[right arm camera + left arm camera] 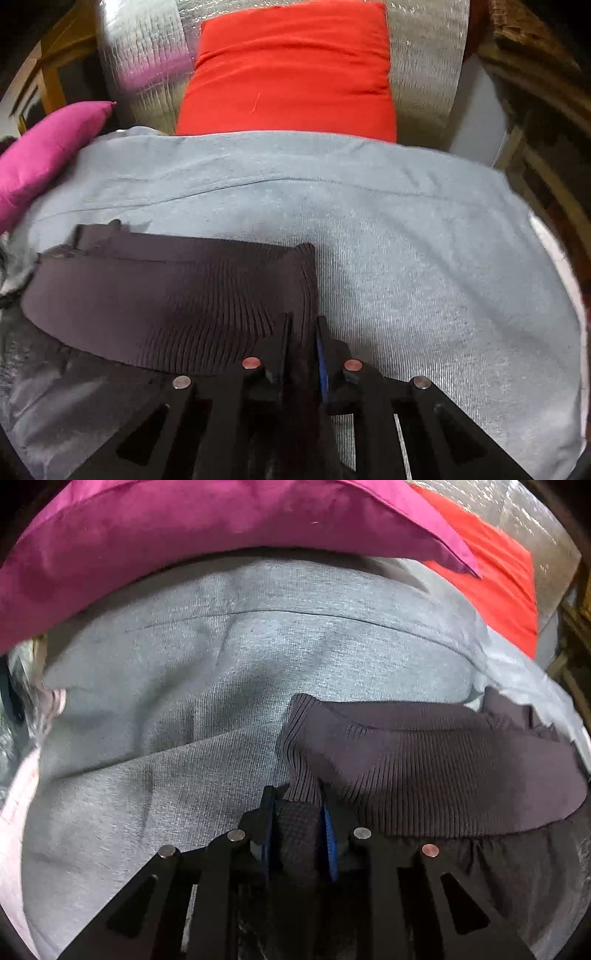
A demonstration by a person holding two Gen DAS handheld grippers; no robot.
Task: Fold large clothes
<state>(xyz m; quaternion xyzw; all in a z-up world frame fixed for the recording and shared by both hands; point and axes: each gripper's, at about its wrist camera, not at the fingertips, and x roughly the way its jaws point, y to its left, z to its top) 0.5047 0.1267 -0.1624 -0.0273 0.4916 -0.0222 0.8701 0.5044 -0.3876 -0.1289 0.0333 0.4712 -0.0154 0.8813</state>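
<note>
Two grippers hold the same dark garment (424, 760), one at each end of its ribbed band. The left gripper (297, 808) is clamped on the band's left corner, with ribbed knit bunched between its pads; the right gripper (301, 332) is pinched on the band's right corner in the same way. The garment lies near the camera on a grey cloth (406, 258) that is spread over a seat. Beyond it, on the far side, a red cushion (291, 70) leans against a silver quilted backing (140, 55), and a magenta cushion (48, 147) sits at the far left.

The garment looks soft, light and limp, so it should sag between the two holds unless kept taut. The ribbed band is stretchy and thicker than the thin, smooth fabric below it, which looks slippery, so the band corners are probably the surest places to grip. The grey cloth beneath is also loose and could drag or wrinkle if the pads catch it.

No containers are visible in either view, so nothing can be said of contents.
</note>
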